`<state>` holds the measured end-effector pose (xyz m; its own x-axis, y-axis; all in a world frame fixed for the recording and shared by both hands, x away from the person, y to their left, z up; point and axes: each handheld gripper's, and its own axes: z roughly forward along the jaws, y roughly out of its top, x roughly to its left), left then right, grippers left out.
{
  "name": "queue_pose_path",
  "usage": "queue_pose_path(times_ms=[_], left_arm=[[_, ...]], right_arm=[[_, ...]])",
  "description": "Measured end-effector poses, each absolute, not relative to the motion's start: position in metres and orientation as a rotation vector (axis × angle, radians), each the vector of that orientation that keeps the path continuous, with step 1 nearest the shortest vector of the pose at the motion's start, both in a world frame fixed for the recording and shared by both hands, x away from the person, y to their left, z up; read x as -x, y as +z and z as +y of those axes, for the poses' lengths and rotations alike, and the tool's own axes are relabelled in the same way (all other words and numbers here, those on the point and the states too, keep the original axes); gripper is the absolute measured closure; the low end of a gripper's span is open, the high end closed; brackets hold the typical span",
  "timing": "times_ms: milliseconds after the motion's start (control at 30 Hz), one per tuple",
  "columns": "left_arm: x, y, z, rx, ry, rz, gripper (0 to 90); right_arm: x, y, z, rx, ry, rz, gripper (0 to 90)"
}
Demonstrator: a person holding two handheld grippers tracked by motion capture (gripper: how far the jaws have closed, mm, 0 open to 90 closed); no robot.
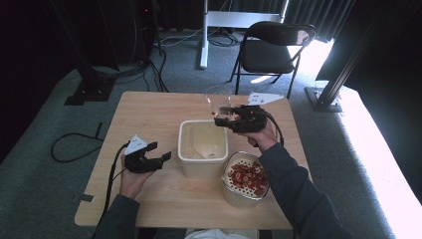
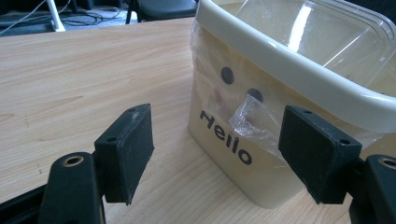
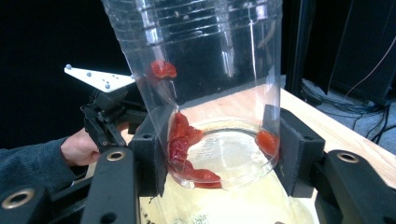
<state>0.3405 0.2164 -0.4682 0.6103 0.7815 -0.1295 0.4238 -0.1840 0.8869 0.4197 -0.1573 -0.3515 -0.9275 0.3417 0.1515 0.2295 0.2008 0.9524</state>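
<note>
The right gripper (image 1: 225,115) is held level over the far edge of the cream bin (image 1: 203,160), pointing left across the table (image 1: 149,107), with the forearm coming up from the lower right and the wrist bent inward. Its jaws are clamped on a clear cup (image 1: 217,97), pressing both sides near the base; in the right gripper view the cup (image 3: 205,70) lies tipped, its base towards the camera, with red pieces (image 3: 184,140) stuck along the inner wall and bottom. The left gripper (image 1: 157,156) rests low near the table's left side, just beside the bin, pointing right at it, its hand underneath with the sleeve entering from the bottom edge. Its jaws stand apart with nothing between them; in the left gripper view they frame the bin (image 2: 261,140) wall printed "Hello". A tub (image 1: 230,193) of red pieces sits just right of the bin, near the front edge.
</note>
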Motion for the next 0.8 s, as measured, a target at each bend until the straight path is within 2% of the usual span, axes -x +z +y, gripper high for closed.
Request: queue_pose_path(times_ms=[167,200,233,333,567,800], left_arm=[[-0.340,-0.468,0.218,-1.809,0.438,0.981,26.9],[-0.340,-0.469,0.218,-1.807,0.436,0.983,26.9],[-0.340,-0.469,0.219,-1.809,0.436,0.983,26.9],[-0.339,-0.470,0.219,-1.805,0.435,0.986,26.9],[-0.338,-0.470,0.222,-1.804,0.437,0.991,26.9],[-0.339,-0.471,0.223,-1.801,0.437,0.997,26.9]], right_arm=[[-0.423,-0.353,-0.146,-0.541,1.841,2.396,43.1],[-0.424,-0.354,-0.143,-0.540,1.819,2.409,36.9],[-0.424,-0.356,-0.140,-0.542,1.802,2.423,27.0],[-0.427,-0.363,-0.133,-0.570,1.756,2.492,14.2],[-0.426,-0.367,-0.140,-0.601,1.710,2.463,14.6],[-0.425,-0.366,-0.171,-0.668,1.696,2.404,18.7]])
